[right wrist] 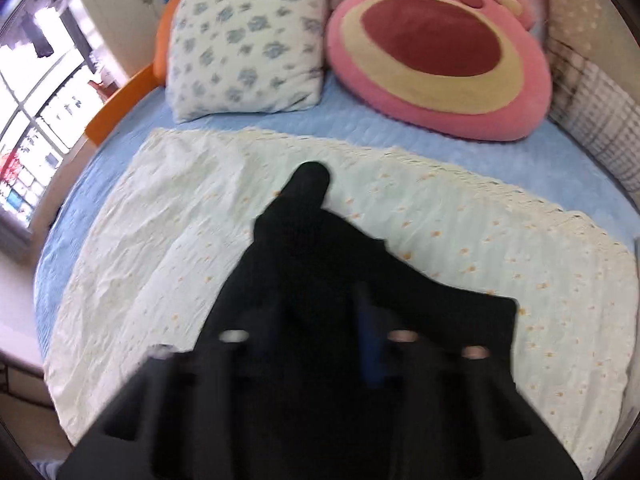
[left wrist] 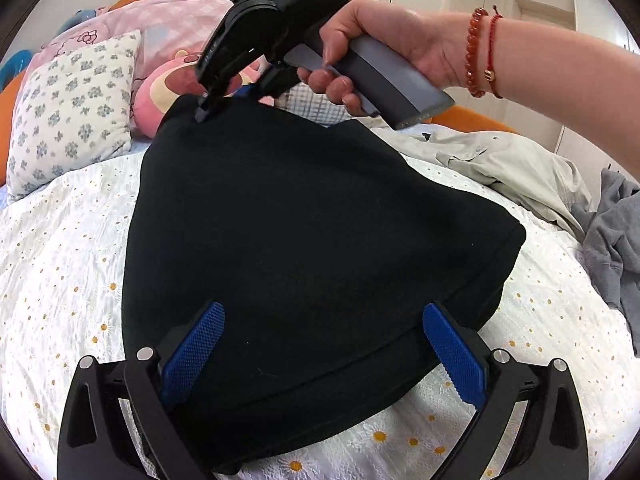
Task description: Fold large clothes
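Observation:
A large black garment [left wrist: 304,240] lies folded on the white daisy bedspread [left wrist: 60,264]. My left gripper [left wrist: 320,344] is open, its blue pads either side of the garment's near edge, not clamped. My right gripper [left wrist: 204,110], held by a hand, is shut on the garment's far corner and lifts it above the bed. In the blurred right wrist view the black cloth [right wrist: 316,240] hangs from the closed fingers [right wrist: 368,344] over the bedspread [right wrist: 160,240].
A floral pillow [left wrist: 68,112] and a pink bear cushion [right wrist: 436,52] lie at the head of the bed. A beige garment [left wrist: 500,160] and a grey garment [left wrist: 612,240] are heaped at the right. The orange bed frame [right wrist: 120,108] runs along the left.

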The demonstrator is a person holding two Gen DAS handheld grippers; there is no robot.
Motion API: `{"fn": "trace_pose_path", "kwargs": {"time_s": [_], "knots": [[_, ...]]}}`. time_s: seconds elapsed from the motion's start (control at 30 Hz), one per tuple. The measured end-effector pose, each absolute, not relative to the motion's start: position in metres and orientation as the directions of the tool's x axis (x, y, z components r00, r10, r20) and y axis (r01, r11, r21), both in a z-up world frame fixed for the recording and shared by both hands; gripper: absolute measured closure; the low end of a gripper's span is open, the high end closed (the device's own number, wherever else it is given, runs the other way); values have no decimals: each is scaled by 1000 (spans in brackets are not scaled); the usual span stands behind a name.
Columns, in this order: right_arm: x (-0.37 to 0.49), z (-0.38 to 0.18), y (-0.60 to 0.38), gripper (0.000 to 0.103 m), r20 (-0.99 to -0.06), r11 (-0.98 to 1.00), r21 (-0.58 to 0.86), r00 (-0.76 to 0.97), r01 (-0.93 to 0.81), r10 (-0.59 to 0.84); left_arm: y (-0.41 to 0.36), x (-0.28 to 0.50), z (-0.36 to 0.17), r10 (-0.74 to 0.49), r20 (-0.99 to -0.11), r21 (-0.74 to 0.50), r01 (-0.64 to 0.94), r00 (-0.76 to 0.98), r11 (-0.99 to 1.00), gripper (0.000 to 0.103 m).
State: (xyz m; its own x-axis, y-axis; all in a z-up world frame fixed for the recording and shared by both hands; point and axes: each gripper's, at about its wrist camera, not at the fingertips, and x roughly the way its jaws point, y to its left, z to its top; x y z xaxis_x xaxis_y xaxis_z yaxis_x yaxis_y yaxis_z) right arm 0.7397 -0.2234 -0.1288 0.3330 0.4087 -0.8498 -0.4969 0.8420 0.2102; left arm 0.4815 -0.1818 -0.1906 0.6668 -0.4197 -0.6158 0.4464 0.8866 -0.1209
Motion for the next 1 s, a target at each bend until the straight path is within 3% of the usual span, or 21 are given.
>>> {"fn": "trace_pose_path", "kwargs": {"time_s": [0.07,0.2,0.27,0.3,0.33,0.47,0.53,0.57,0.7,0.87,1.0], "knots": [[733,-117,-220,96,-841,848,132,395,-514,370,-182,481,-190,-417,-616,-117,446,668,887,3],[722,-94,-216,96,-825,846,-26,490,-533,283,-184,482,-191,-417,-619,-116,447,666,887,3],[727,-103,-222,95,-840,859,-17,472,-512,266,-185,482,-192,-411,-623,-108,447,666,888,3],[730,-114,-229,88,-854,877,-1,457,-481,250,-186,481,-192,-409,-624,-106,447,666,888,3],[735,-126,-233,71,-871,894,16,433,-449,233,-186,482,-192,-407,-626,-103,446,666,889,3],[727,-137,-259,59,-861,917,87,434,-388,266,-186,482,-193,-408,-626,-105,446,665,889,3],[720,-123,-278,33,-826,925,95,490,-368,279,-185,482,-193,-409,-626,-106,446,664,889,3],[718,-116,-288,29,-813,931,89,514,-354,273,-185,483,-193,-409,-626,-106,447,664,888,3],[718,-107,-318,30,-833,948,37,514,-316,203,-187,483,-193,-404,-628,-100,445,665,890,3],[714,-142,-314,30,-901,927,-30,411,-373,136,-188,483,-194,-396,-631,-92,443,667,892,3],[706,-171,-292,32,-903,907,-61,410,-417,127,-189,483,-194,-392,-633,-87,441,668,893,3]]}}
